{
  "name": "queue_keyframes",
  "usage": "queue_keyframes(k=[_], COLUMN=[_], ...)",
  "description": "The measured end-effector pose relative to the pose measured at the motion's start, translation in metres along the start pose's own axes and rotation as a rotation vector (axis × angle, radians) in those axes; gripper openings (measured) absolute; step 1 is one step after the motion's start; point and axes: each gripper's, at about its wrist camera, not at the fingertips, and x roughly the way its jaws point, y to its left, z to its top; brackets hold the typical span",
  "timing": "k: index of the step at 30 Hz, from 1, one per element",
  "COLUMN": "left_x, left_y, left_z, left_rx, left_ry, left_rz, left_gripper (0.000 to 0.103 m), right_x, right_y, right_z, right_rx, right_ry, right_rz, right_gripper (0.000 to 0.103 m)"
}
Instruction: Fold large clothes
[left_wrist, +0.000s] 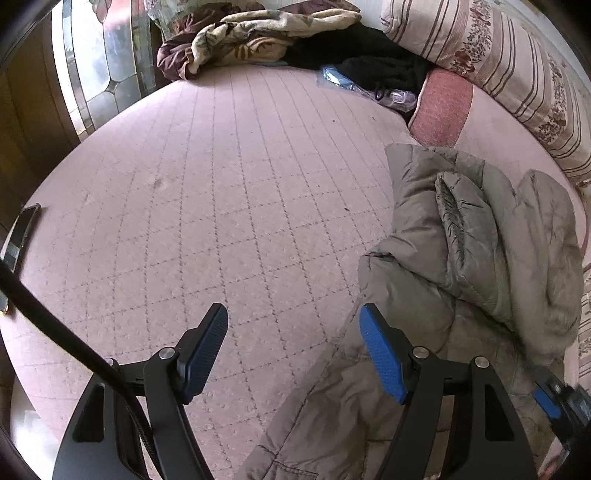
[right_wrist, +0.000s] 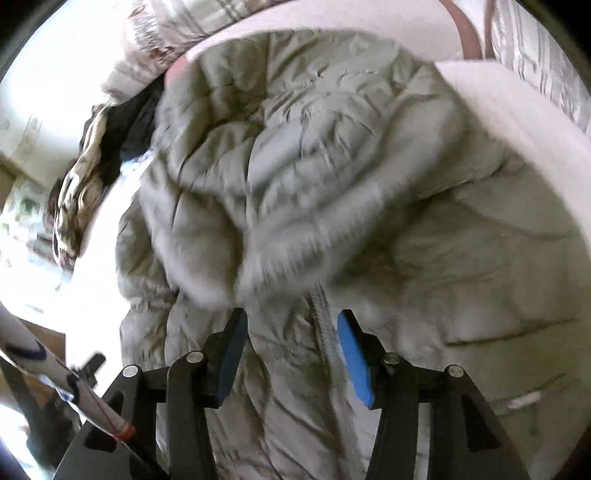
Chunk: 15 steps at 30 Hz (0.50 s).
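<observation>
A grey-green quilted padded jacket (left_wrist: 472, 251) lies bunched on a pink quilted bed cover (left_wrist: 221, 206), at the right of the left wrist view. My left gripper (left_wrist: 291, 328) is open and empty, just above the bed, with its right finger over the jacket's left edge. In the right wrist view the jacket (right_wrist: 314, 166) fills the frame, blurred, with its zipper strip (right_wrist: 325, 325) running between the fingers. My right gripper (right_wrist: 291, 332) is open close above it, holding nothing. Part of the right gripper shows at the lower right of the left wrist view (left_wrist: 554, 398).
A crumpled floral blanket (left_wrist: 258, 33) and dark clothes (left_wrist: 369, 55) lie at the bed's far edge. A striped floral pillow (left_wrist: 517, 74) and a pink cushion (left_wrist: 439, 107) lie at the right. A glass-panelled door (left_wrist: 99, 70) stands far left.
</observation>
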Motion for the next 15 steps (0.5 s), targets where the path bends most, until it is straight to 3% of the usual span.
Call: queue_keyframes(k=[5,9,15], left_x=[0.002,0.005,0.009], left_y=[0.002,0.003,0.001], left_z=[0.003,0.003,0.004], left_rx=[-0.015,-0.015,-0.005], left_ry=[0.013,0.026,0.029], left_rz=[-0.010,-0.007,0.005], left_gripper=[0.073,0.073,0.073], right_x=[-0.052,-0.083,-0.044], right_y=[-0.004,0.024,0.080], right_z=[0.002,0.038,0.104], right_rx=[-0.097,-0.179,-0.236], right_ry=[-0.054,-0.198,-0.297], right_rz=[-0.014,-0.054,-0.123], right_gripper=[0.055,0.055,0.055])
